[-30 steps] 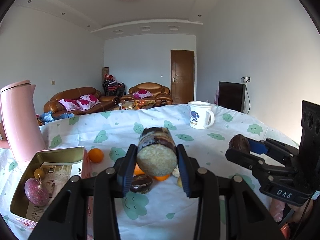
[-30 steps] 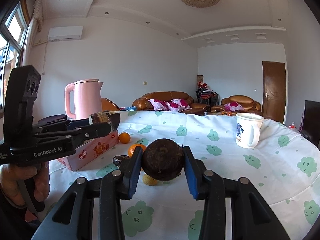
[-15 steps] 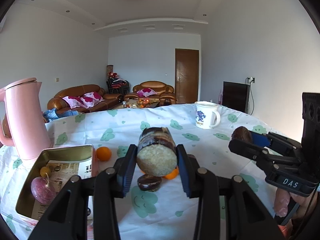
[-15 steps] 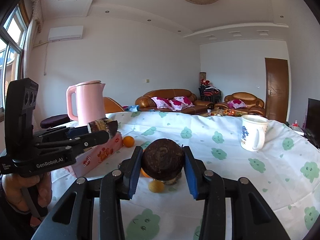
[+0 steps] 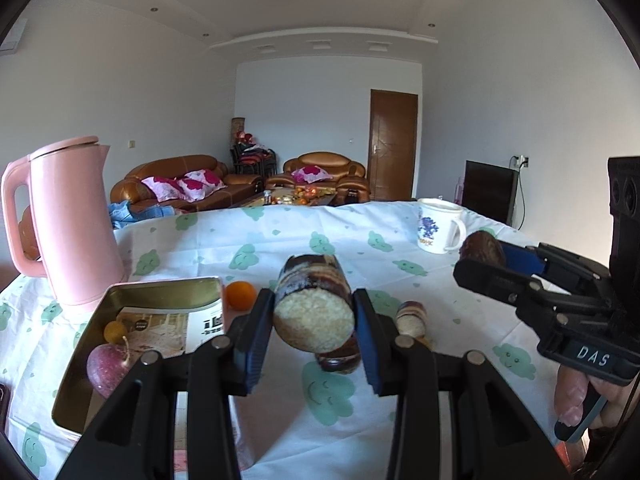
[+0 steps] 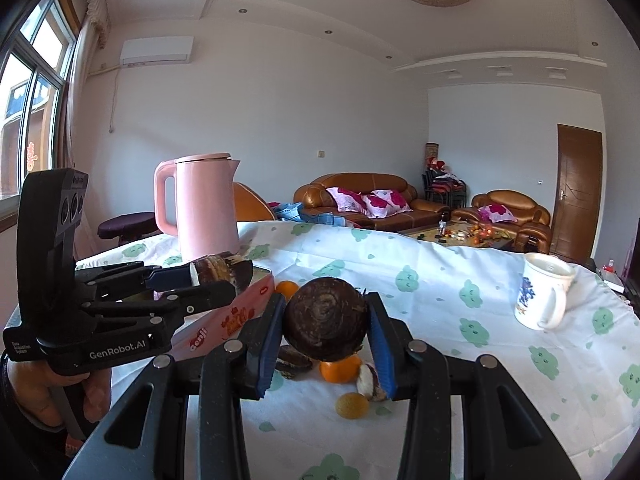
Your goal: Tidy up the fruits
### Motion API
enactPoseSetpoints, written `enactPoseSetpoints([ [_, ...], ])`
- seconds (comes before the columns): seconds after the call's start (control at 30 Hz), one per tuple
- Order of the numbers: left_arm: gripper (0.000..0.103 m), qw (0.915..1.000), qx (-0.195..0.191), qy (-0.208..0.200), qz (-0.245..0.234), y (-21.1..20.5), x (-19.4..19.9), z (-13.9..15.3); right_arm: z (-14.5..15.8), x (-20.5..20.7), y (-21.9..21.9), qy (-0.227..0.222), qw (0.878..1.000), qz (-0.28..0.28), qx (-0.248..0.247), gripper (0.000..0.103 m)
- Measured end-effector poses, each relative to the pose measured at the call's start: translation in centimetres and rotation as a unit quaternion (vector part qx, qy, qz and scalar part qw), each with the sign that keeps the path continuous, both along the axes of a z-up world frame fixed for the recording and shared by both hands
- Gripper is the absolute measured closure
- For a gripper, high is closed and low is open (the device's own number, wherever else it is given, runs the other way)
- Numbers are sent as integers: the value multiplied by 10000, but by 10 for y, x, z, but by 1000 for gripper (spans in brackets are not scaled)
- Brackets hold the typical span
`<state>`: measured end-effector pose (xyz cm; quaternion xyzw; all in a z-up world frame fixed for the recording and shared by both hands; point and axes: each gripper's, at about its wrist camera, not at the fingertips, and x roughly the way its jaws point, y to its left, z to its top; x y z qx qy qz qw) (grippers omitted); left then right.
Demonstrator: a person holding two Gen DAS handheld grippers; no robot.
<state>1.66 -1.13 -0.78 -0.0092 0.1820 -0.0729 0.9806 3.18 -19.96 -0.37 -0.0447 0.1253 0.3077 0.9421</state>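
My left gripper (image 5: 314,318) is shut on a cut piece of dark sugarcane (image 5: 313,310), its pale end facing the camera, held above the table beside the open tin box (image 5: 160,292). The box holds a red apple (image 5: 106,368) and a small yellow fruit (image 5: 115,330). My right gripper (image 6: 326,326) is shut on a round dark brown sugarcane piece (image 6: 325,319), above loose fruit: an orange (image 6: 340,370), a small yellow fruit (image 6: 351,405), and further sugarcane pieces (image 6: 294,362). The right gripper also shows in the left wrist view (image 5: 480,260).
A pink kettle (image 5: 68,224) stands behind the tin box. A white mug (image 5: 438,230) stands at the far right of the table. One orange (image 5: 240,295) lies next to the box. The cloth has green cloud prints. Sofas stand beyond the table.
Both grippers have swung left with their pieces still held. The tin box now sits closer to the left gripper, and the kettle has come further into both views.
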Motion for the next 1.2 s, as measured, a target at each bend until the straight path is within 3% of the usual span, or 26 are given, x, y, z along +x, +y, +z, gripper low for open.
enactPoseSetpoints([
  [0.7,62,9985,-50,229,490,42,8,-4,25,32,45,136,9989,444,-105,61],
  [1.2,62,9964,-91,409,735,75,16,-6,22,51,99,375,9958,813,-189,61],
])
